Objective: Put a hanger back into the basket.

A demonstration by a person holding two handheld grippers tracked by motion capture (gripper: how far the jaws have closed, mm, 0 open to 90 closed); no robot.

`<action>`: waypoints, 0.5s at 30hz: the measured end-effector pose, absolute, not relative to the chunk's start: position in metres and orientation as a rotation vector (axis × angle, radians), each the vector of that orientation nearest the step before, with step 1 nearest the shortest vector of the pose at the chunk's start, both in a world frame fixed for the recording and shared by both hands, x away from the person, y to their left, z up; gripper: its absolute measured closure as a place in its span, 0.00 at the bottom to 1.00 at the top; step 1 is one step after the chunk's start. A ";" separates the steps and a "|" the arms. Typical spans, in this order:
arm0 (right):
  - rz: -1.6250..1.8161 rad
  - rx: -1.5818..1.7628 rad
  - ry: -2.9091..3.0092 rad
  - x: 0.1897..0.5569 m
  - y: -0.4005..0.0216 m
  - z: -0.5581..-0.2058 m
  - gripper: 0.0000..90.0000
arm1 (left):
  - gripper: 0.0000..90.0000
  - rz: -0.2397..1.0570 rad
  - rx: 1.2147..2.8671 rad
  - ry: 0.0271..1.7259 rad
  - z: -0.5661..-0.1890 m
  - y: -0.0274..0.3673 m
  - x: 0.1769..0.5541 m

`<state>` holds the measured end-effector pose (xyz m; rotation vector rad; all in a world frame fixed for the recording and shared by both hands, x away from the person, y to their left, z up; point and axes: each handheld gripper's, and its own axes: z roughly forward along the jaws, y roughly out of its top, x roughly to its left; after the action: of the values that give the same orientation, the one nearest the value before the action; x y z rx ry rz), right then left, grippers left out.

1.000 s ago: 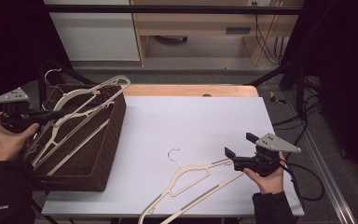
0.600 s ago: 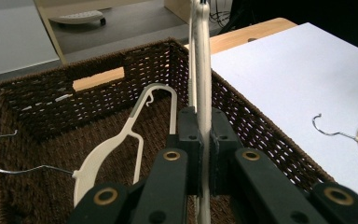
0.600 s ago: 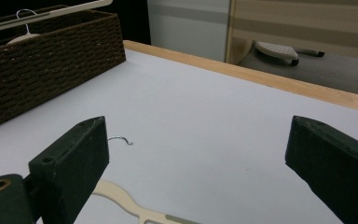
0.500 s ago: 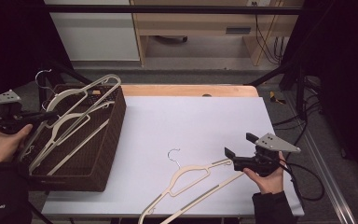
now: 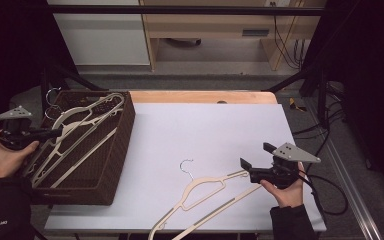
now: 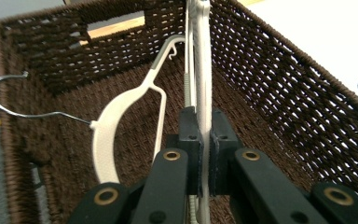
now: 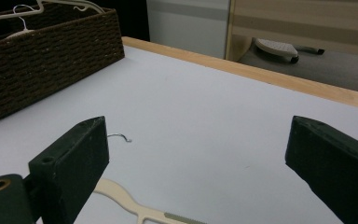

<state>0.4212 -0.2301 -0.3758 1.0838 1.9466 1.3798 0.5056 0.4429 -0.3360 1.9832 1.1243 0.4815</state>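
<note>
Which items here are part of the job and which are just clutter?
In the job:
- left tongs, shut on a cream hanger over the wicker basket
- second hanger already in the basket
- hanger on the table, just ahead of the open right tongs

Lying about:
- wooden cabinet and cables behind the table

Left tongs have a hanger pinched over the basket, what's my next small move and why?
Probably ease the left tongs a little lower, then open them. Their jaws are shut on the cream hanger, which hangs inside the wicker basket beside another hanger lying there, so it looks nearly ready to release.
</note>
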 end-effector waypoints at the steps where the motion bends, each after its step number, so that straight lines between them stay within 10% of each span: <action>1: 1.377 1.087 1.950 0.421 -0.230 -0.376 0.07 | 0.96 0.466 1.981 1.126 -0.338 0.441 0.507; 15: 1.382 1.080 1.953 0.421 -0.229 -0.376 0.07 | 0.93 0.480 2.107 1.349 -0.375 0.430 0.519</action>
<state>0.4208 -0.2294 -0.3758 1.0796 1.9528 1.3824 0.5187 0.4298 -0.3753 2.1069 1.3494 0.4799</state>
